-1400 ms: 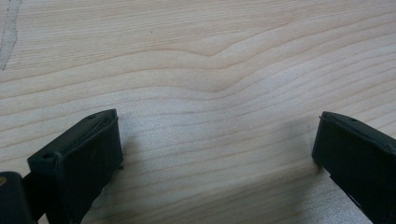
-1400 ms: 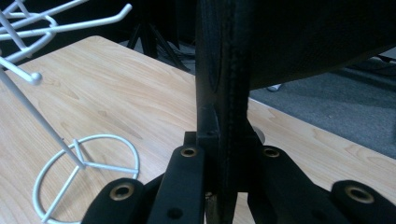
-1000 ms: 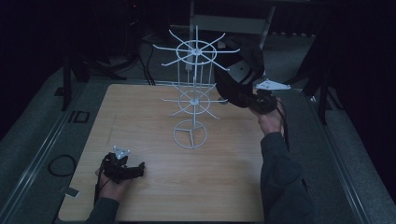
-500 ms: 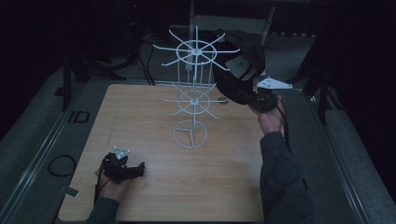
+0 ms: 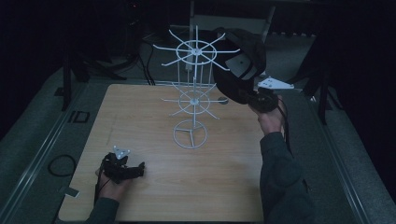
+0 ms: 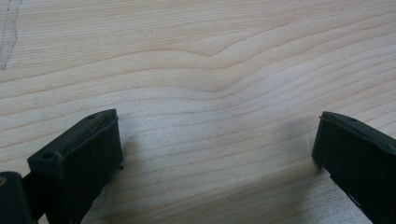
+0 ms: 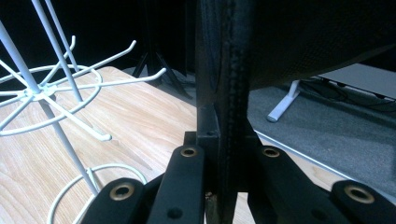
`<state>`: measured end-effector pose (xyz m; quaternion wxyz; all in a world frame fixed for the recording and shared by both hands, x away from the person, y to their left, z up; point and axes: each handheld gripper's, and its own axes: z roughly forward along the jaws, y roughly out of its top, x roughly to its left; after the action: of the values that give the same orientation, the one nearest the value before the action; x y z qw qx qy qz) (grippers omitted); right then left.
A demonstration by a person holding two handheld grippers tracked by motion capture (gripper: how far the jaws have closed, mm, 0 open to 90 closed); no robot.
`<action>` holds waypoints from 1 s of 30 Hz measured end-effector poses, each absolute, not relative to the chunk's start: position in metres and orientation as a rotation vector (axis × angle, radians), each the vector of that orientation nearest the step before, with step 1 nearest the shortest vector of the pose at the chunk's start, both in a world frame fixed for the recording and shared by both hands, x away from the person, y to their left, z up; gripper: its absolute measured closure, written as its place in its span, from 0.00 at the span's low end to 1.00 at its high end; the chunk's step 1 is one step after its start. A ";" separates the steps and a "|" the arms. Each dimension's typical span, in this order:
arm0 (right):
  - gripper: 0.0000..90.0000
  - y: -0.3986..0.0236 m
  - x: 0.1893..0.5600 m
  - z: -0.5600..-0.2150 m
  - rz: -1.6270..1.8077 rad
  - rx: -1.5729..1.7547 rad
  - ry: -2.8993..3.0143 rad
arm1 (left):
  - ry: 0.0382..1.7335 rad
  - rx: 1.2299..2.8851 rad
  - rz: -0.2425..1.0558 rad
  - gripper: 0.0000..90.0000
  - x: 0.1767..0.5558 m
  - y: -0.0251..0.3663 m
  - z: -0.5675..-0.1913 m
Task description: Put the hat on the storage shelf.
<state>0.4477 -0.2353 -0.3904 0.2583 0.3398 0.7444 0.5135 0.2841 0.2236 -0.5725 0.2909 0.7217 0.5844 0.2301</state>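
Resting nearest the person, the left claw (image 5: 135,170) is lying on the tabletop (image 5: 140,116) at its near left corner. Its jaws are standing wide apart with nothing between them, and in the left gripper view bare wood (image 6: 210,70) is showing between them. It is taking no part in the work just now.

Farther out, past the middle of the tabletop, the rack (image 5: 190,135) is standing upright on its ring base. All the hooks that can be seen on its two tiers are bare.

Beyond and to the right of it, the right claw (image 5: 243,94) is holding the cap (image 5: 243,60) up in the air, jaws pressed together on a stitched edge of it (image 7: 229,70). The cap is hanging level with the upper tier and just beside its right-hand hooks (image 5: 229,50), but whether cloth and wire are touching is not clear.

Over the last second almost nothing is changing: the cap is staying just where it was beside the rack, and the grip is staying firm. That suggests the carry is over and the fine part is starting, lining the cap up with a hook. The hanging itself is not yet done, and the cap probably needs easing over a hook tip before the jaws let go.
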 end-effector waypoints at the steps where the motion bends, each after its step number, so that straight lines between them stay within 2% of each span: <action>1: 0.96 -0.235 0.448 -0.390 1.392 0.921 2.018 | 1.558 1.925 0.614 0.02 0.284 0.224 -0.573; 30: 0.96 -0.239 0.439 -0.383 1.420 0.886 1.980 | 1.559 1.924 0.614 0.02 0.284 0.224 -0.573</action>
<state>0.4386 -0.2391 -0.3834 0.2711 0.3289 0.7351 0.5272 0.2842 0.2236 -0.5726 0.2912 0.7215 0.5846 0.2301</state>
